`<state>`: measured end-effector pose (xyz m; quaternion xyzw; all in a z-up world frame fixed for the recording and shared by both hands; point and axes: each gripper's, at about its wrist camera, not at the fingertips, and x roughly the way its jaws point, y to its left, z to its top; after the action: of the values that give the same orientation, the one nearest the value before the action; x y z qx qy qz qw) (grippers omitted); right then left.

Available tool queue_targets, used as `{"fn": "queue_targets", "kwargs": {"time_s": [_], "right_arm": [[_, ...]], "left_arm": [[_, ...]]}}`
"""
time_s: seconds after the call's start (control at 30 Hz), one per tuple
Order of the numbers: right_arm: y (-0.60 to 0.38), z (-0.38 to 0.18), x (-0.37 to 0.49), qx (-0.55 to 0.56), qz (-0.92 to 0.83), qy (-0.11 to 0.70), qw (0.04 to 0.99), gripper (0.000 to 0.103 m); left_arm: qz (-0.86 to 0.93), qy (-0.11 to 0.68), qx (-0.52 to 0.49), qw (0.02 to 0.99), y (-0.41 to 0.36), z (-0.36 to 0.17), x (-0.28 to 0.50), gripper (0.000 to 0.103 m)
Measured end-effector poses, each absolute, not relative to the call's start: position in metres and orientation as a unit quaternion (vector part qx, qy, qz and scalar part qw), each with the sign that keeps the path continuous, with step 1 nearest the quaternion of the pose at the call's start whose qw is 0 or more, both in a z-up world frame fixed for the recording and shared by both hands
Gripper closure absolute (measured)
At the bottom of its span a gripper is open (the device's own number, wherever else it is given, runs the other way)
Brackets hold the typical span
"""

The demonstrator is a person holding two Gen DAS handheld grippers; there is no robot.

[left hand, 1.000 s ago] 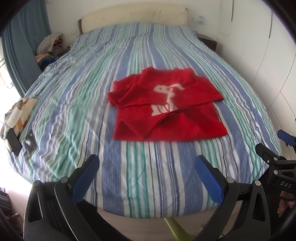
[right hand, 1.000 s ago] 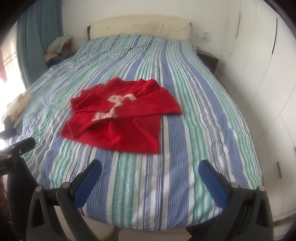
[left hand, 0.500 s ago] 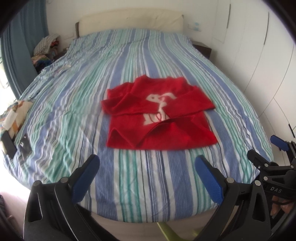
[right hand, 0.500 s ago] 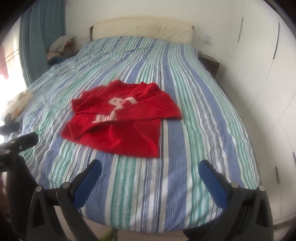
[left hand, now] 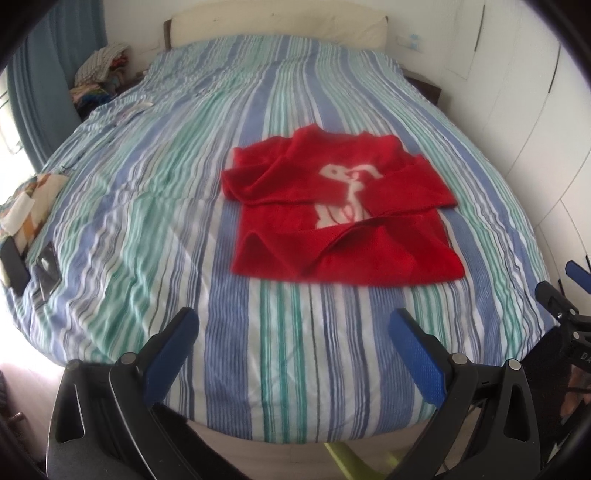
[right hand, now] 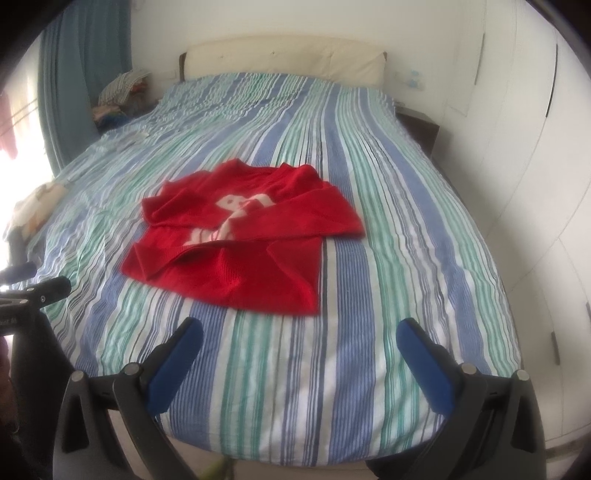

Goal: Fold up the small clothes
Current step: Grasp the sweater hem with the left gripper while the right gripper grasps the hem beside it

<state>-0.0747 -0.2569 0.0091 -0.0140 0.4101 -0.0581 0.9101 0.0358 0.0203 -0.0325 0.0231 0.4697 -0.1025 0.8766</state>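
A small red sweater (left hand: 343,214) with a white figure on its front lies on the striped bed cover (left hand: 147,206), both sleeves folded across the chest and the bottom hem partly turned up. In the right wrist view the red sweater (right hand: 240,240) sits left of centre on the bed cover (right hand: 406,258). My left gripper (left hand: 291,325) hangs open over the foot of the bed, well short of the sweater, holding nothing. My right gripper (right hand: 299,336) is open too, empty, near the bed's front edge. Each gripper shows at the edge of the other's view.
A cream headboard (left hand: 277,18) stands at the far end. A pile of clothes (left hand: 99,70) lies by the blue curtain (left hand: 33,81) at far left. A patterned cloth (left hand: 29,199) and dark flat items (left hand: 48,269) rest on the bed's left edge. White wardrobe doors (right hand: 535,147) line the right.
Both grippers have drawn back and risen a little from the bed, so more of the foot edge shows. The sweater lies unmoved. Both grippers stay open.
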Motion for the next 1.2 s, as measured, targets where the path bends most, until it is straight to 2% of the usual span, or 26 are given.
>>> {"fn": "queue_targets", "kwargs": {"time_s": [0.2,0.3,0.4,0.47,0.5,0.53,0.57,0.6,0.67,0.83,0.93,1.03,1.07,1.1,1.17,1.2], "right_arm": [[-0.271,-0.015,-0.032,-0.069,-0.015,0.367,0.928,0.0],[-0.273,-0.049,0.019,-0.085,0.031,0.421,0.903,0.001],[-0.268,-0.08,0.063,-0.095,0.065,0.455,0.883,0.002],[-0.266,-0.101,0.091,-0.098,0.072,0.48,0.869,0.004],[-0.266,-0.111,0.104,-0.095,0.078,0.494,0.861,0.009],[-0.266,-0.12,0.115,-0.091,0.083,0.504,0.855,0.029],[-0.267,-0.127,0.122,-0.077,0.094,0.512,0.85,0.049],[-0.269,-0.133,0.126,-0.058,0.109,0.52,0.845,0.097],[-0.276,-0.127,0.119,-0.032,0.109,0.509,0.853,0.098],[-0.289,-0.058,0.037,-0.004,0.148,0.448,0.882,0.098],[-0.287,-0.042,-0.026,-0.015,0.171,0.456,0.873,0.098],[-0.276,-0.067,-0.064,-0.03,0.164,0.496,0.852,0.096],[-0.275,-0.08,-0.071,-0.027,0.159,0.511,0.844,0.092],[-0.278,-0.093,-0.076,-0.016,0.153,0.529,0.834,0.087],[-0.286,-0.11,-0.082,0.009,0.137,0.559,0.818,0.083],[-0.292,-0.114,-0.085,0.019,0.128,0.564,0.815,0.08]], "left_arm": [[-0.141,0.523,-0.008,0.841,0.037,-0.104,0.115,0.002],[-0.151,0.542,-0.014,0.827,0.033,-0.13,0.139,0.005],[-0.153,0.567,-0.044,0.808,0.029,-0.149,0.159,0.031],[-0.15,0.573,-0.059,0.803,0.025,-0.157,0.168,0.04],[-0.15,0.572,-0.067,0.804,0.023,-0.16,0.171,0.056],[-0.159,0.572,-0.08,0.8,0.022,-0.161,0.173,0.097],[-0.17,0.576,-0.101,0.793,0.024,-0.162,0.174,0.097],[-0.176,0.575,-0.122,0.79,0.027,-0.16,0.172,0.1],[-0.198,0.562,-0.145,0.79,0.04,-0.142,0.16,0.1],[-0.267,0.55,-0.124,0.782,0.08,-0.093,0.099,0.1],[-0.258,0.587,-0.084,0.762,0.09,-0.105,0.068,0.1],[-0.229,0.618,-0.043,0.751,0.089,-0.134,0.05,0.099],[-0.221,0.627,-0.043,0.746,0.09,-0.142,0.047,0.098],[-0.215,0.633,-0.052,0.742,0.092,-0.146,0.044,0.096],[-0.21,0.633,-0.073,0.742,0.098,-0.15,0.042,0.082],[-0.208,0.63,-0.08,0.744,0.101,-0.15,0.041,0.069]]}}
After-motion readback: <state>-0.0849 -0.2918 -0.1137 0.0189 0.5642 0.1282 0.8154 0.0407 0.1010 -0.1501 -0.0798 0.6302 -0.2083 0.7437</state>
